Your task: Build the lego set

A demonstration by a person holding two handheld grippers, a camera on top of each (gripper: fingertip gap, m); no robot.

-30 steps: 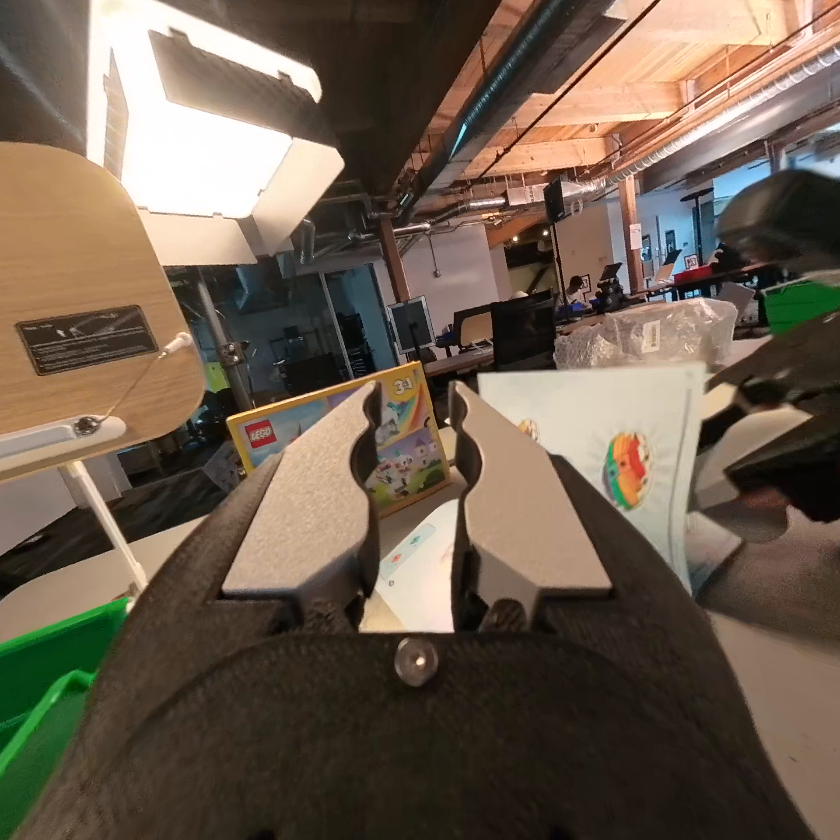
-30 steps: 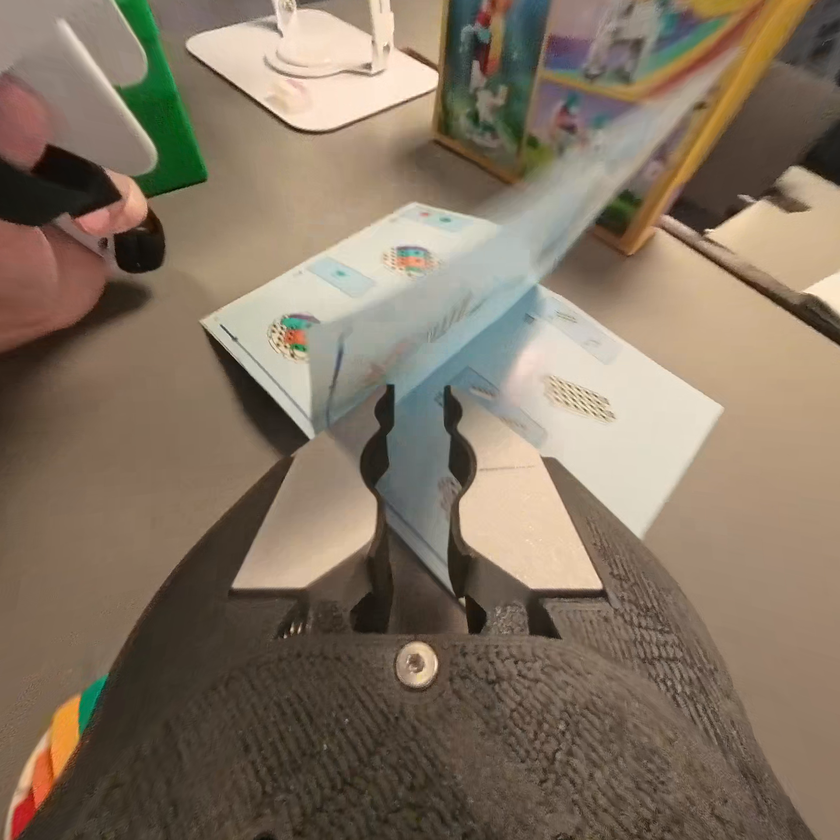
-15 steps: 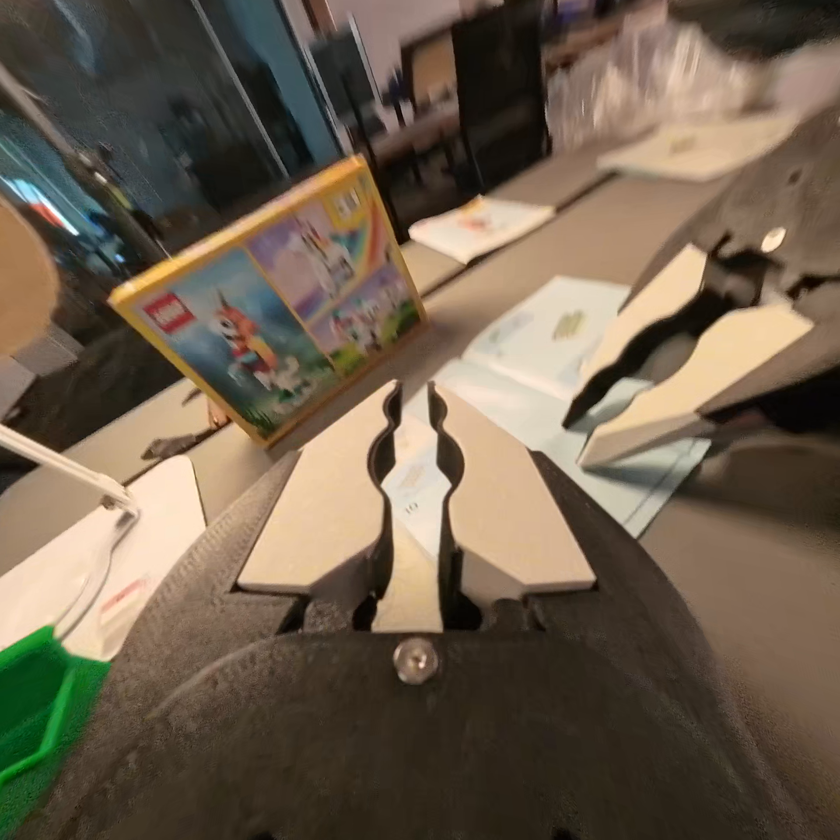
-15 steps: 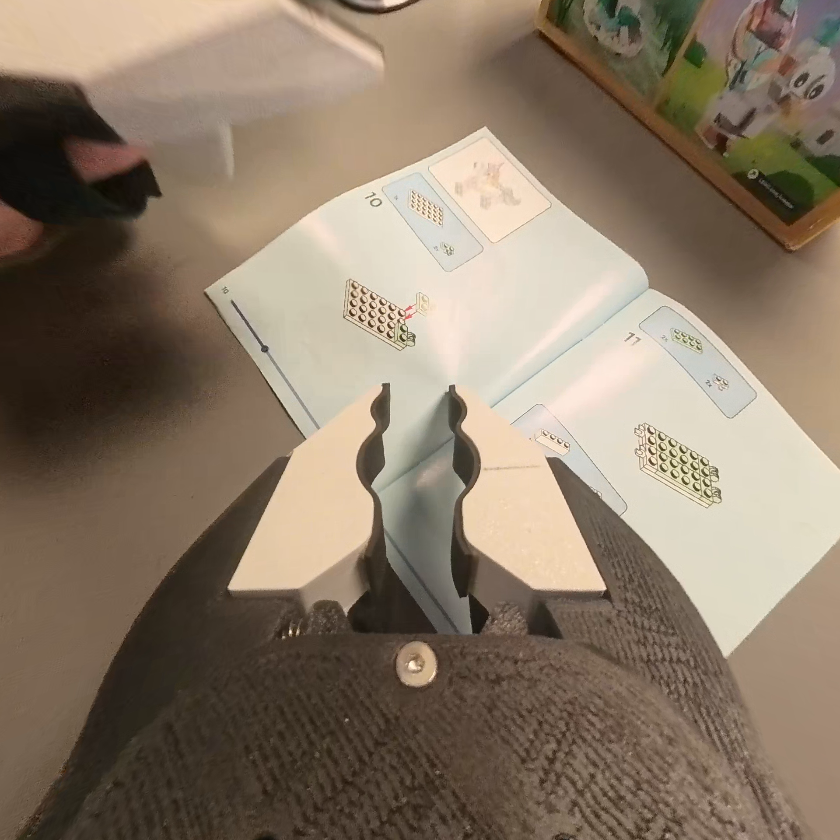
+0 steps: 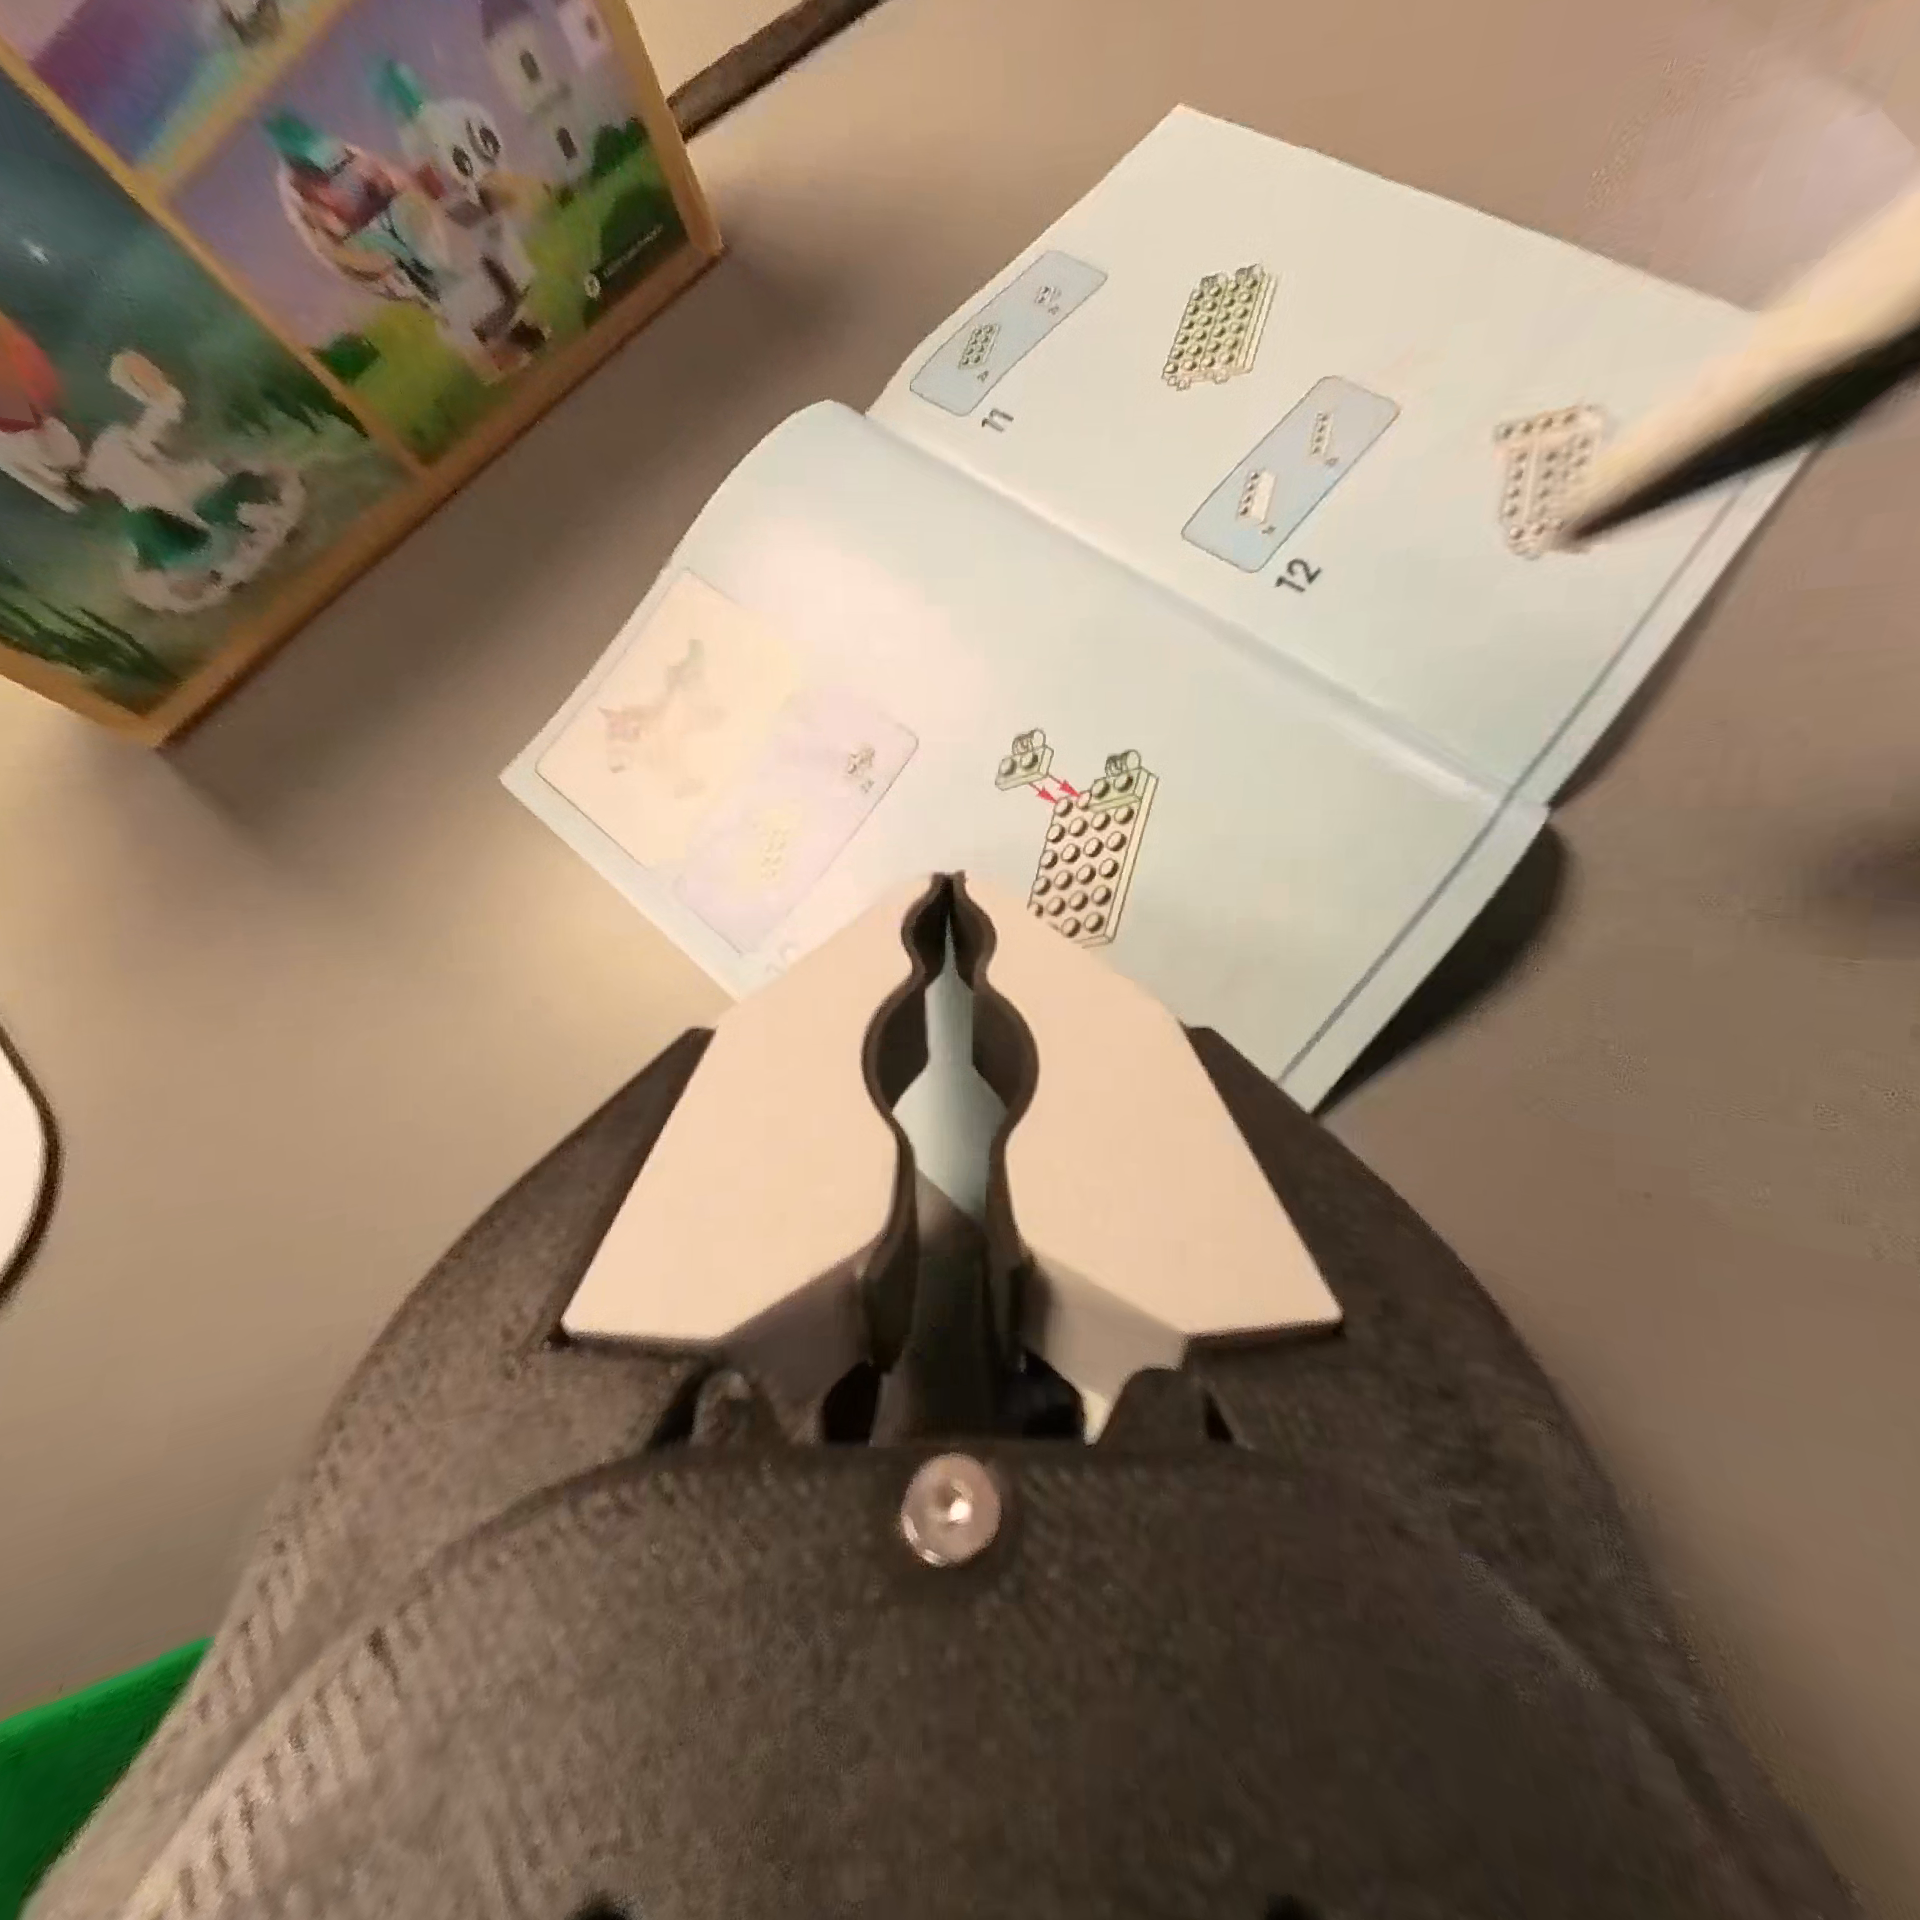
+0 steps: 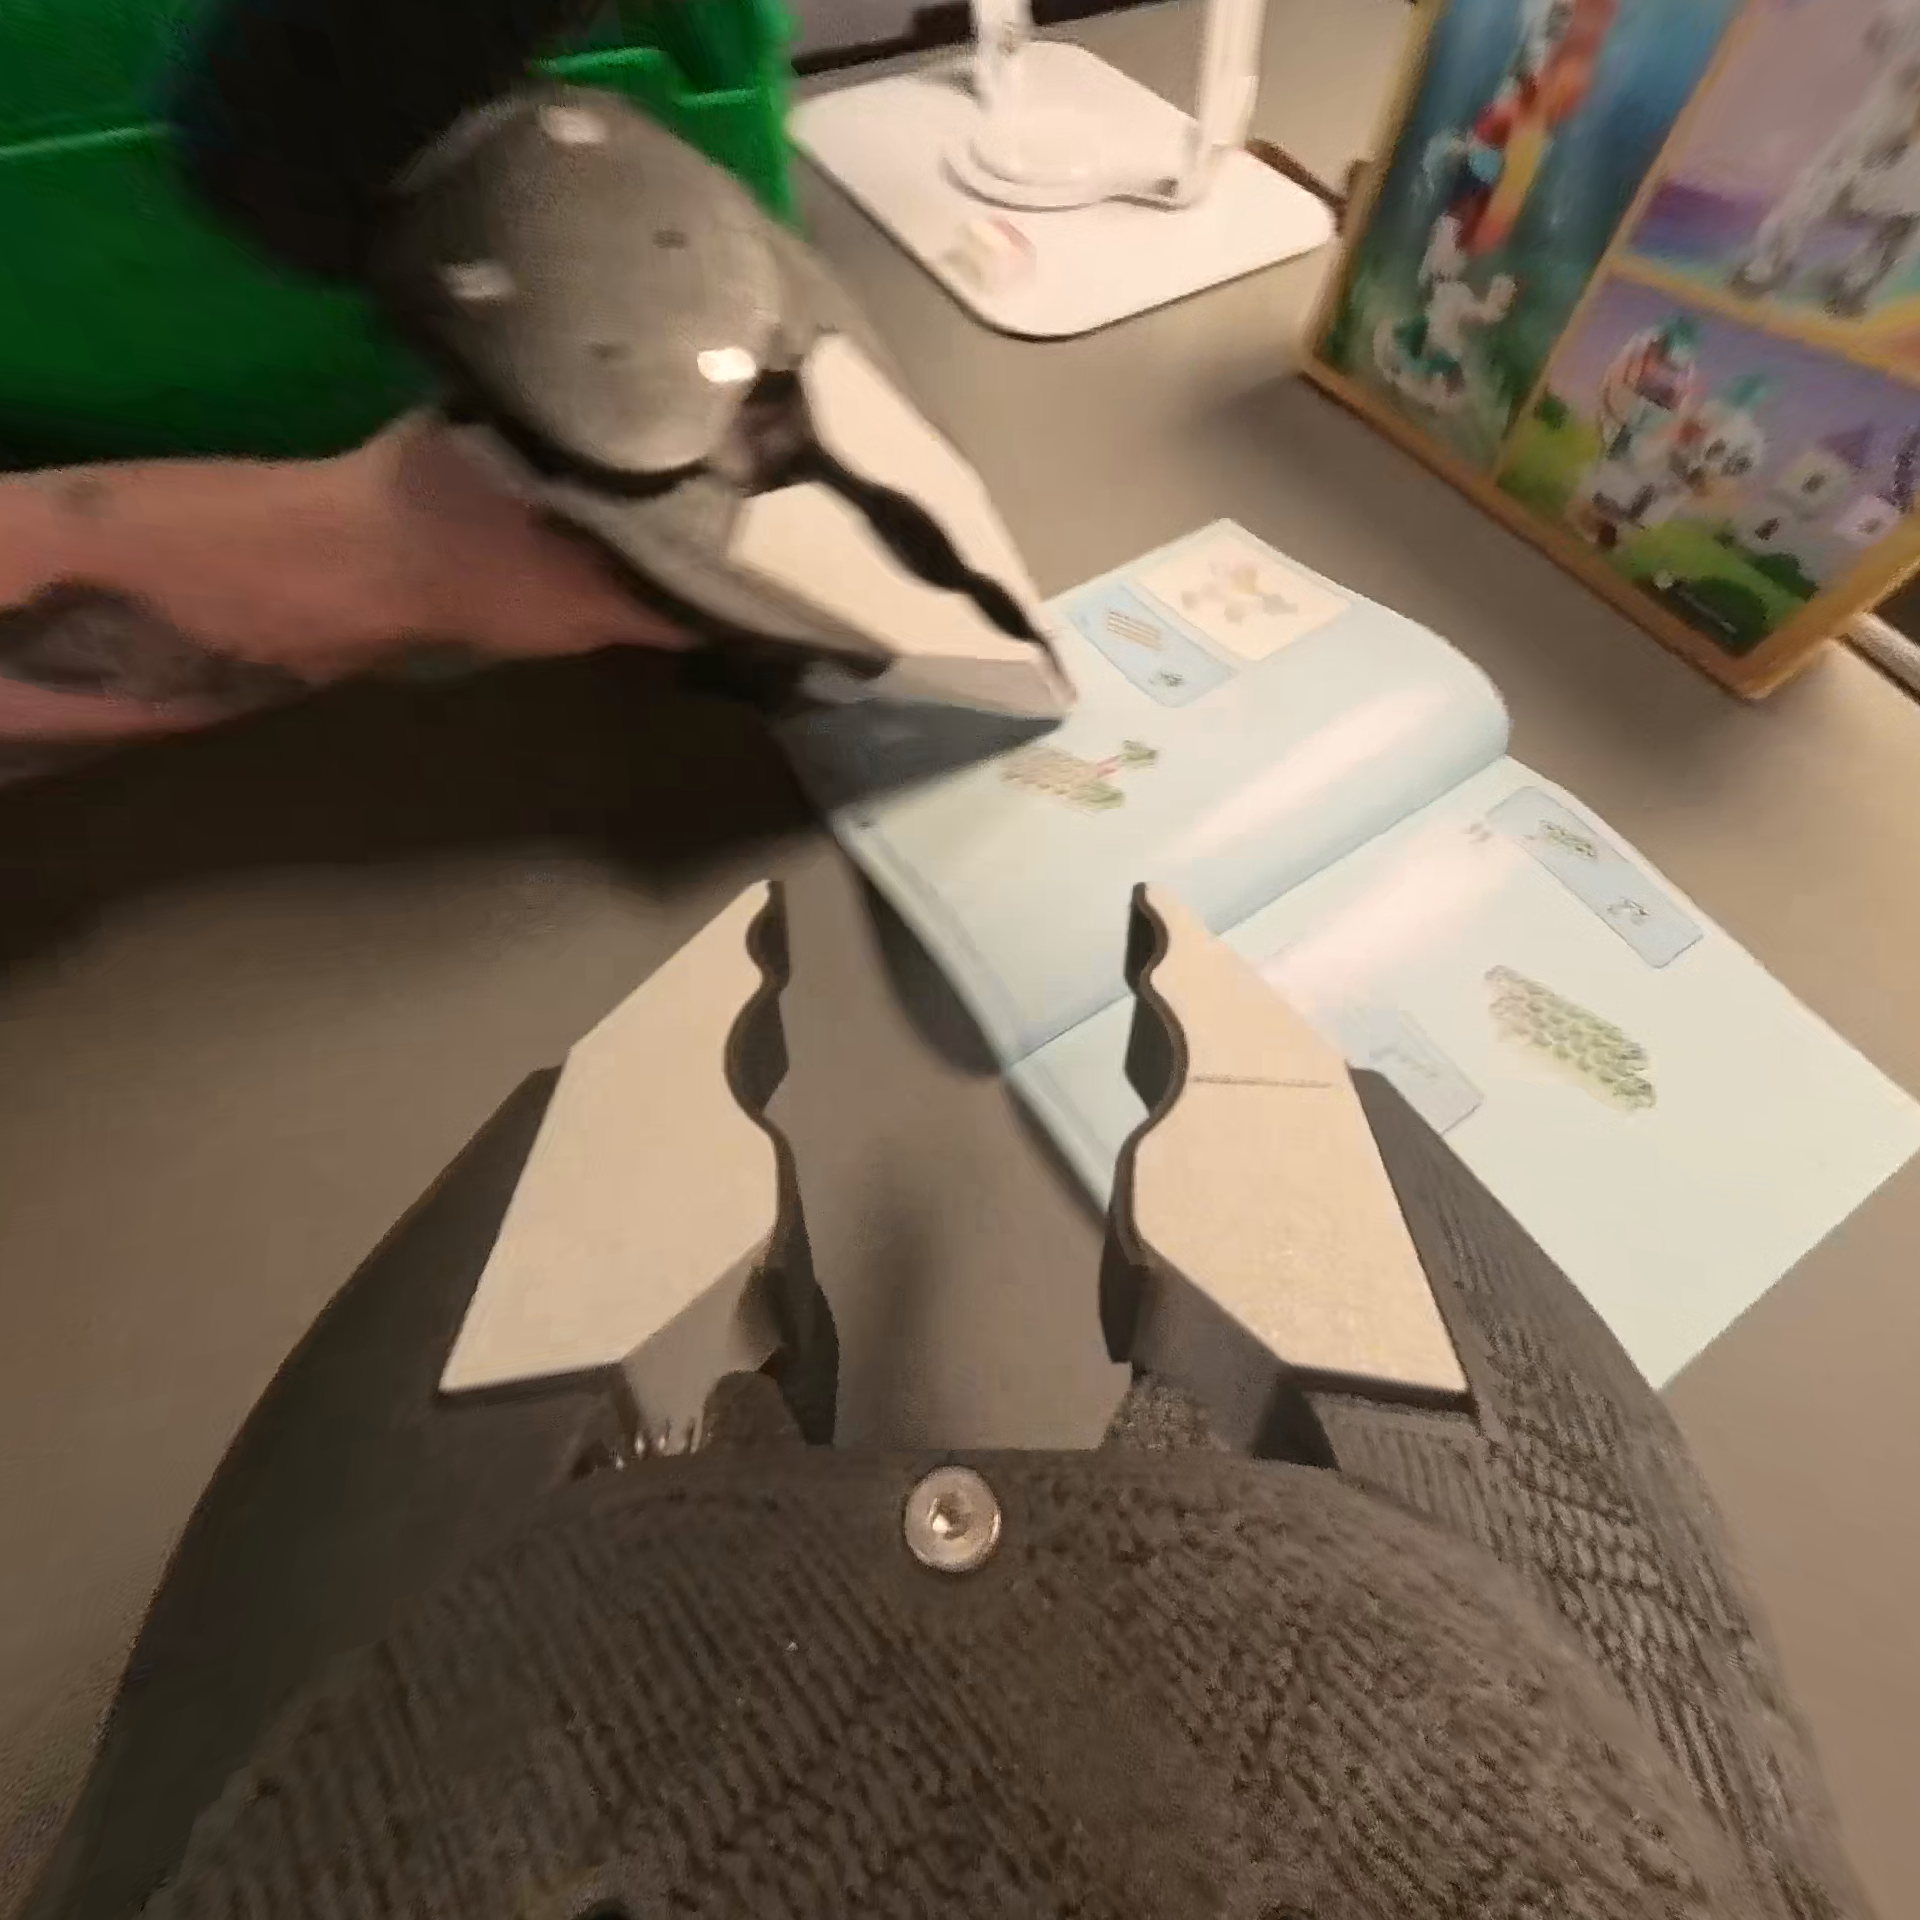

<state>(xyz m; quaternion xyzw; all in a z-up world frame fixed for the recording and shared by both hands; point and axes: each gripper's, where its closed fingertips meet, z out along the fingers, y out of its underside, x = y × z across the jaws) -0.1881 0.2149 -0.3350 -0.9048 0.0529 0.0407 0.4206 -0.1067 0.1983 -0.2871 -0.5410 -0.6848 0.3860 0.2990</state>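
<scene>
A light blue instruction booklet [image 5: 1195, 665] lies open on the grey table, showing building steps with a tan plate. My left gripper [image 5: 951, 883] is shut, with its tips resting on the near corner of the booklet's left page. The right wrist view shows it [image 6: 1039, 665] held in a hand and pressed down on that corner. My right gripper [image 6: 956, 904] is open and empty, just above the table at the near edge of the booklet [image 6: 1299, 790]. One of its fingers [image 5: 1662, 416] reaches blurred over the right page. No loose bricks are in view.
The colourful lego box [image 5: 312, 312] stands upright behind the booklet, also seen in the right wrist view [image 6: 1662, 312]. A green bin [image 6: 156, 312] sits at the left behind the hand. A white lamp base [image 6: 1091, 208] stands beyond it. Spacing between my two grippers at the tips: around 10 cm.
The lifted page has been turned and now lies flat. My left gripper swung down from facing the room onto the booklet and shut. My right gripper let go of the page, opened and drew back.
</scene>
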